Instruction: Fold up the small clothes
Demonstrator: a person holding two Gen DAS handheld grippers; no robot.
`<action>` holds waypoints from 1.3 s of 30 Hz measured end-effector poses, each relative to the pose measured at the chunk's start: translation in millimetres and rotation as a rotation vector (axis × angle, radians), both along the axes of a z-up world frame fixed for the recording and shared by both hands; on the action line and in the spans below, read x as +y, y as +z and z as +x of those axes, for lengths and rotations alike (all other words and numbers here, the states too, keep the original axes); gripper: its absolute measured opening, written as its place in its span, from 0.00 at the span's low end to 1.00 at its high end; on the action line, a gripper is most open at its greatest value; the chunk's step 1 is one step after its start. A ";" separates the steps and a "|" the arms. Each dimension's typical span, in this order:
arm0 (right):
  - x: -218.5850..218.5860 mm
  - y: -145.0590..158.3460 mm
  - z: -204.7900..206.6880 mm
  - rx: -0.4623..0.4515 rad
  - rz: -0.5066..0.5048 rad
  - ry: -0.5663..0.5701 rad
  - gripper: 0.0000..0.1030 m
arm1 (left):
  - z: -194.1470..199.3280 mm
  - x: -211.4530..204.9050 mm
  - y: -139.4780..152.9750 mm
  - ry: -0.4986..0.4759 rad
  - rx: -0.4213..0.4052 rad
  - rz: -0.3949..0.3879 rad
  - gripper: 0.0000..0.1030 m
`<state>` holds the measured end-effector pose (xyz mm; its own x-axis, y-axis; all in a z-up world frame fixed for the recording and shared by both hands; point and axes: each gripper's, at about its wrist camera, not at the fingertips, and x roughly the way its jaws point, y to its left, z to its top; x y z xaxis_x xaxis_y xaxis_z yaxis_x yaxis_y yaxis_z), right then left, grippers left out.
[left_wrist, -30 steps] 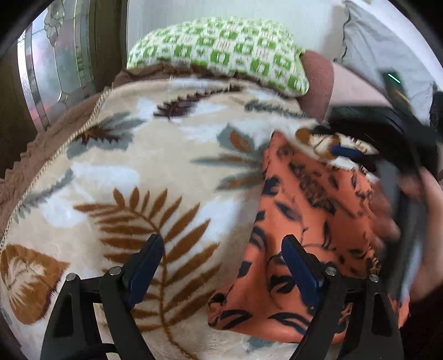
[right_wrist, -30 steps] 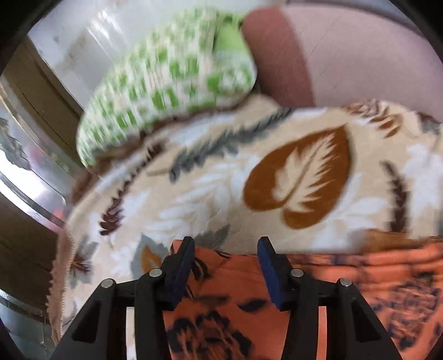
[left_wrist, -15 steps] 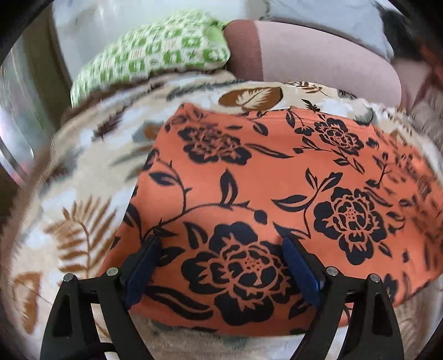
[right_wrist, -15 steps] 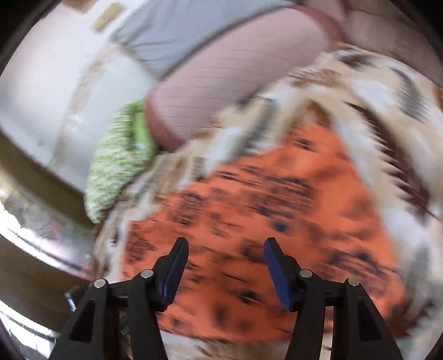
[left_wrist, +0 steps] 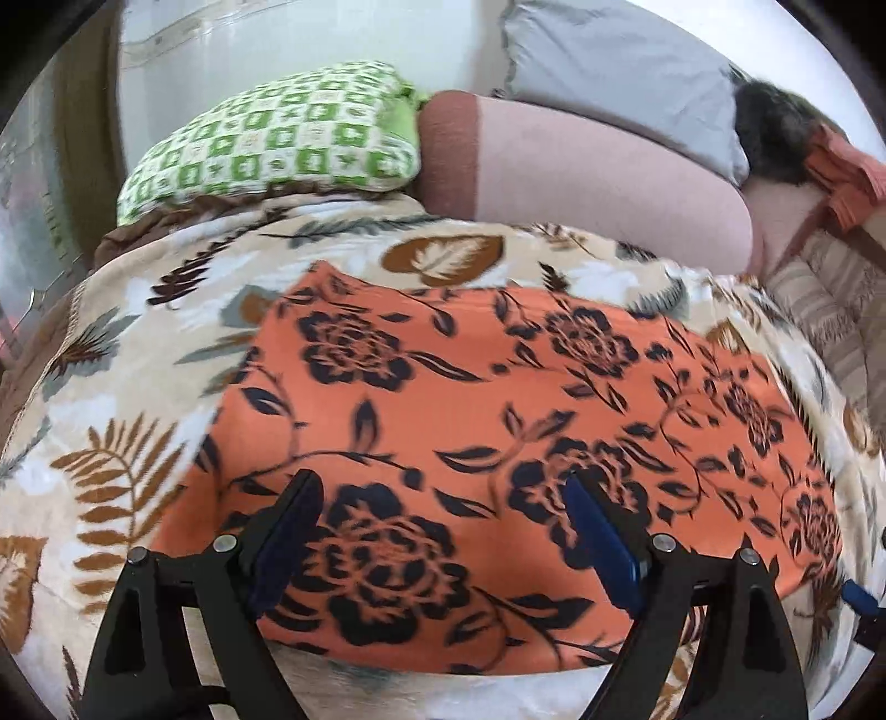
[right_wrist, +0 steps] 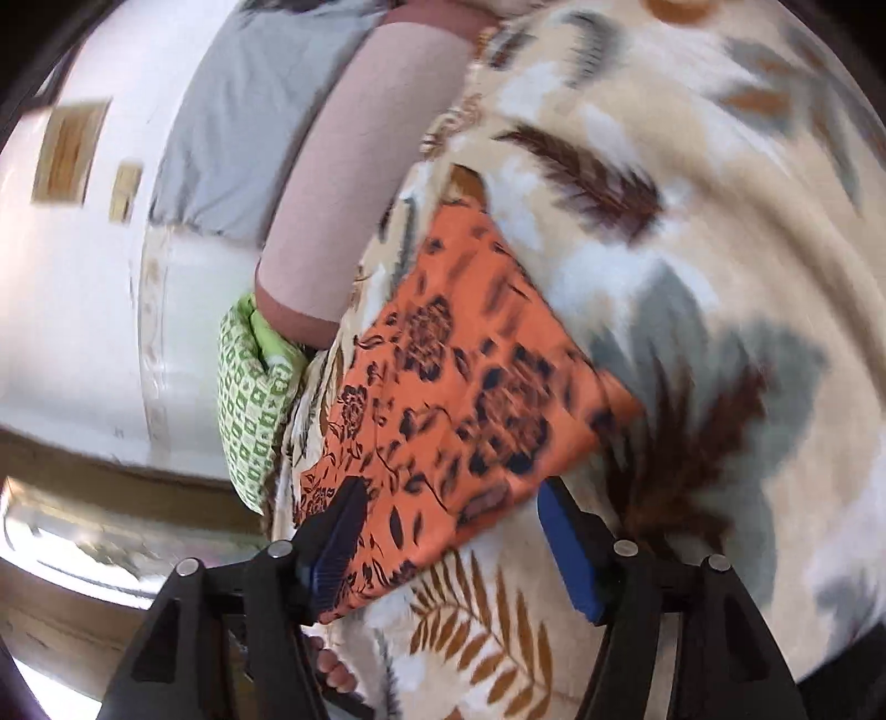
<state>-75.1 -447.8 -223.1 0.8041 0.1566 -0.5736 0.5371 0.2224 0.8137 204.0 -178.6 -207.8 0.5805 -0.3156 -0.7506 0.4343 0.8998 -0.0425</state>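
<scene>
Spread under both of your grippers is a cream plush blanket printed with brown and grey leaves, covering a bed or couch. Your left gripper has its blue-padded jaws wide apart, nothing between them, hanging over the near edge of the orange cloth with black flower print. That cloth lies flat and smooth on the blanket as a broad rectangle. Your right gripper is also parted and empty, above a near corner of the same orange cloth; that view is tilted and blurred. Farther out, at the far edge of the blanket, sit a green and white checked pillow on the left, a pinkish-brown bolster cushion beside it, and a grey pillow behind that. A white wall closes the background.
</scene>
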 end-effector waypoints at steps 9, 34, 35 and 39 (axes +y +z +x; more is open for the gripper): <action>-7.4 -34.6 18.8 0.034 0.015 -0.096 0.66 | -9.2 -23.0 -21.6 -0.129 0.073 0.070 0.87; -13.3 -41.8 39.1 0.002 -0.053 -0.094 0.66 | -9.5 -21.3 2.3 -0.056 -0.081 0.069 0.87; -12.7 -41.6 39.2 0.002 -0.058 -0.092 0.66 | -9.3 -21.7 2.0 -0.054 -0.080 0.068 0.87; -12.4 -42.4 36.4 -0.014 -0.049 -0.105 0.66 | -10.3 -24.7 0.2 -0.059 -0.083 0.077 0.87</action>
<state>-38.7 -460.2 -265.5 0.8225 0.0434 -0.5670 0.5481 0.2053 0.8108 193.7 -203.3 -207.7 0.6237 -0.2941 -0.7242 0.4856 0.8718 0.0642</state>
